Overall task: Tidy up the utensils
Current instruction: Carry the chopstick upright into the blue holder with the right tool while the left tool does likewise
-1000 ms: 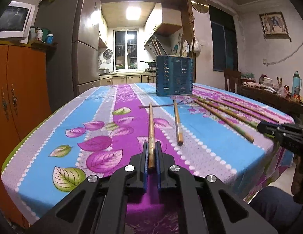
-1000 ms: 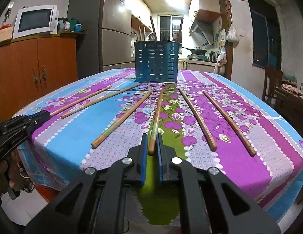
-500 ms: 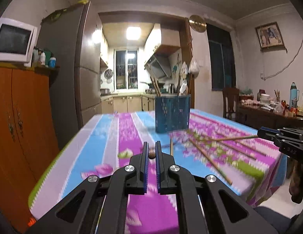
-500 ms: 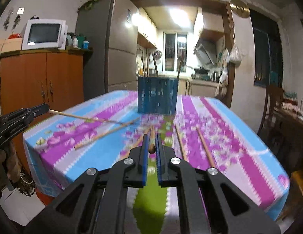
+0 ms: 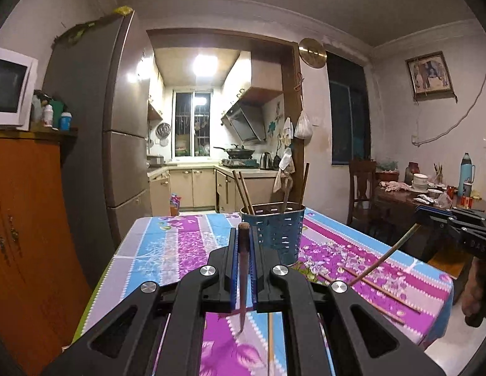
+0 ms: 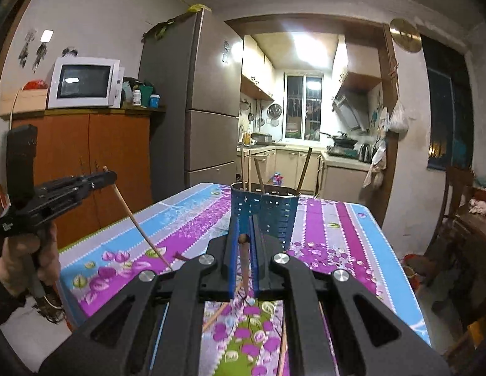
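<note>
The left gripper [image 5: 243, 269] is squeezed tight on a thin brown wooden chopstick [image 5: 243, 269]. Its thick end sticks up just past the finger tips and its thin end hangs down under them, so the stick stands almost straight up and down. The right gripper [image 6: 244, 260] is squeezed tight on another thin brown wooden chopstick [image 6: 244, 261] in the same way, thick end up and thin end down.

Both sticks are up in the air, above the flowery purple and blue tablecloth [image 5: 186, 247].

The blue metal holder with little holes [image 5: 279, 235] stands right in front of both grippers, a bit farther away and lower than the stick tips. From the left gripper it sits a little to the right. From the right gripper it sits almost straight ahead [image 6: 265, 216]. A few chopsticks already stand in it, leaning on its rim.

I think the next step is to carry each stick over the open top of the holder and let it drop in, thin end first. Since the sticks already point down, they only need to go forward and over the rim. The right gripper looks lined up better. More loose chopsticks [image 5: 380, 291] lie flat on the cloth, below and to the right of the left gripper.
</note>
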Motion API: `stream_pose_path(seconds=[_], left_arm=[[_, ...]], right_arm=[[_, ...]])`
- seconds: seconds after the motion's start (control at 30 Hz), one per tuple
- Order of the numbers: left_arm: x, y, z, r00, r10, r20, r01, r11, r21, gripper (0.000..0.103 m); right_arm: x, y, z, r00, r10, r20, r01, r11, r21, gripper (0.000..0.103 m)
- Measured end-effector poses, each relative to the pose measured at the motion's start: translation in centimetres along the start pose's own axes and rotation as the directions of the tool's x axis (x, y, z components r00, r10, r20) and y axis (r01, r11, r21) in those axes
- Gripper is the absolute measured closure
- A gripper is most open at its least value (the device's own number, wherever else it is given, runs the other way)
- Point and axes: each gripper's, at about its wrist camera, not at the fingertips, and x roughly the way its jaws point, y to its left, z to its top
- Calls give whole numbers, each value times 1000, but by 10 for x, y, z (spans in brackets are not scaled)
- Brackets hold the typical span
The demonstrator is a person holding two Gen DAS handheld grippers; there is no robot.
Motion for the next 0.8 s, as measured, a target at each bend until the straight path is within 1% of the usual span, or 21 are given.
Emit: stream_pose_path(seconds=[0.2, 0.43, 0.63, 0.8], left_arm=[[30, -6, 23, 998, -20, -56, 21, 1000, 14, 95], [55, -5, 34, 995, -20, -96, 21, 1000, 9, 95], [68, -15, 49, 992, -17, -123, 20, 1000, 22, 95], [69, -23, 68, 992, -25, -121, 29, 999, 35, 95]], right_arm=[[29, -13, 32, 997, 52, -60, -50, 998, 24, 98], [51, -22, 52, 991, 80, -106, -77, 997, 32, 98], [59, -27, 59, 991, 84, -108, -80, 996, 39, 98], [60, -33, 70, 993, 74, -87, -72, 997, 32, 98]])
